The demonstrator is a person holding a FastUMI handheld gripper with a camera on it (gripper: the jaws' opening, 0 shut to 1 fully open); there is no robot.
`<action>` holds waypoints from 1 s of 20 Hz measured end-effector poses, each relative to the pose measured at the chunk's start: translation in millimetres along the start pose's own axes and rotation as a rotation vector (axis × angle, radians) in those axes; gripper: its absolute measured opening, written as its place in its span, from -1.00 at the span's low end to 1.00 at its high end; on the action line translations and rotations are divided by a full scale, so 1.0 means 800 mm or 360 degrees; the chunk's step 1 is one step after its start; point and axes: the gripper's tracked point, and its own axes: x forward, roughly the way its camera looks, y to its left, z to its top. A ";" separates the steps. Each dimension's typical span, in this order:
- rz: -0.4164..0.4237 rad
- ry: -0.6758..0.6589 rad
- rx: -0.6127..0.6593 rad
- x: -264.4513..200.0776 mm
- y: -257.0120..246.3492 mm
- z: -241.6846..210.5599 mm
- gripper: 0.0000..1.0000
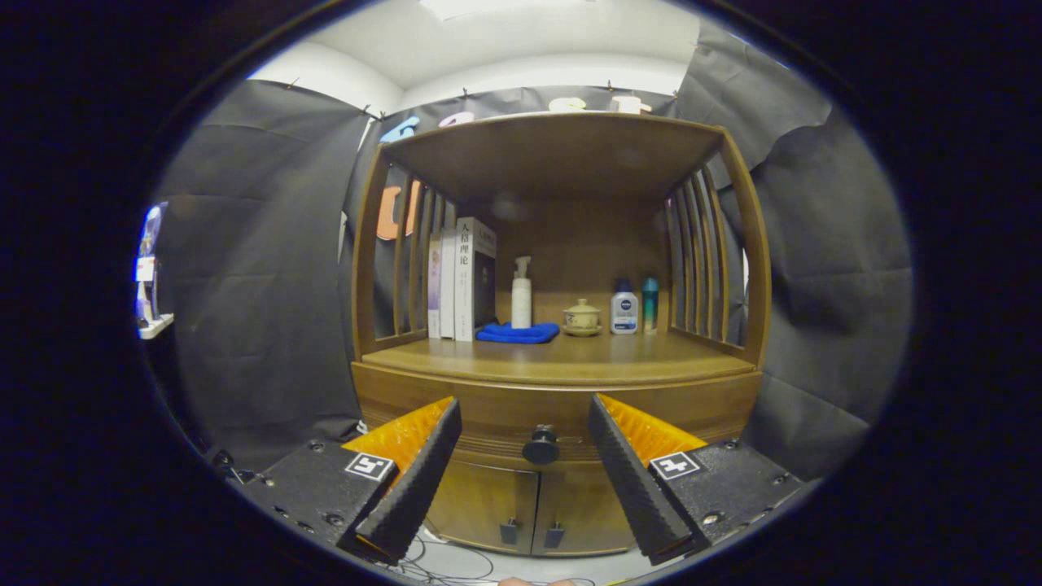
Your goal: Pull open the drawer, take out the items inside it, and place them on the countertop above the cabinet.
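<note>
Drawer (562,419): shut, its front flush under the countertop and above the two small cabinet doors; nothing of what it holds can be seen.
Knob (540,445): a dark round knob at the middle of the drawer front, lying between the two fingers and beyond their tips, touched by neither.
Gripper (525,423): spread wide, holding nothing, pointed squarely at the cabinet with one finger to each side of the knob.
Countertop (570,358): the wooden shelf surface just above the drawer; its front half is bare, which looks like the natural place for whatever comes out.
Things at the back of the countertop: a row of books (460,281) at the left, a folded blue cloth (518,332), a white pump bottle (521,295), a small lidded cup (581,316) on a saucer, a white bottle (624,309) and a slim teal bottle (650,305).
Cabinet doors (529,509): both closed, each with its own small handle; they play no part in the task.
Step in hand: the first one, the approach to the knob; the drawer is not yet pulled.
Next move calls for: going straight forward until the knob sits between the fingertips, closing on it from both sides, then pulling straight back toward the camera.
Watch for: the knob is small and round, so an off-centre grip could slip off as the pull begins.
</note>
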 end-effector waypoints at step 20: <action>-0.0171 0.0271 -0.0011 0.115 -0.028 -0.110 0.60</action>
